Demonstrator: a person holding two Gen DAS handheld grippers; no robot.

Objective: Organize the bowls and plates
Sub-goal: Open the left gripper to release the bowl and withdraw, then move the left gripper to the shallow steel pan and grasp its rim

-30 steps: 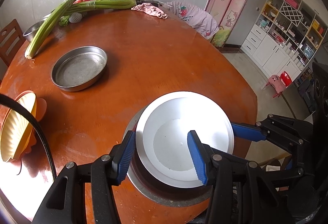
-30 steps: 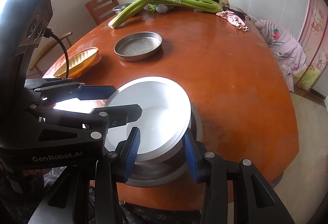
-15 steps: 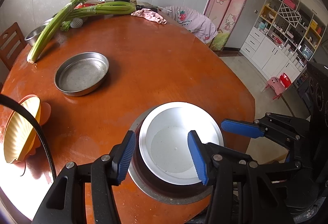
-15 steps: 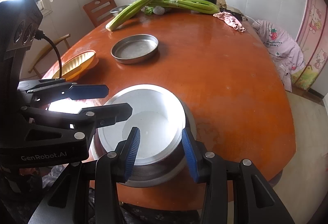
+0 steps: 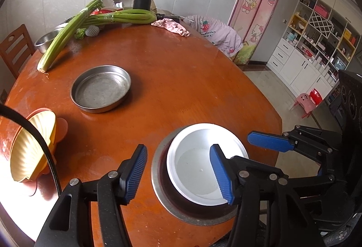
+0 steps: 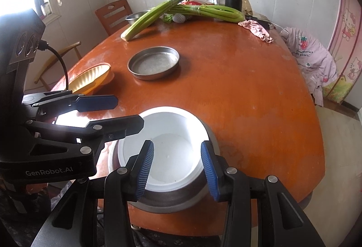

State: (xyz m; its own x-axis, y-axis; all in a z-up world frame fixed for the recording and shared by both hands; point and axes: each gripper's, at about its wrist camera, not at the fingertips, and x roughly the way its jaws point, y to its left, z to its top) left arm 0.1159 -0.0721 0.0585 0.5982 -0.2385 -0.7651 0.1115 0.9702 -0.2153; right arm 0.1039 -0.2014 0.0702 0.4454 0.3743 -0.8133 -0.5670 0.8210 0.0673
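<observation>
**White bowl nested in the steel pan, both claws spread above it**

We see the white bowl sitting inside a steel pan at the near edge of the round table. Our left gripper hangs over the bowl's left rim: its right finger overlaps the bowl in the picture, its left finger stands over bare table beside the pan, and neither pad presses on anything. Its jaws have just been opening, with the bowl's rim below the gap. Our right gripper hovers above the bowl's near side, fingers parted and pinching nothing.

A second ago the bowl lay tilted and higher, overhanging the pan's edge; now it rests level and sunk within the pan. The left gripper stands farther back from it than before.

Farther off, a second steel pan and a yellow dish sit apart on the table.
</observation>
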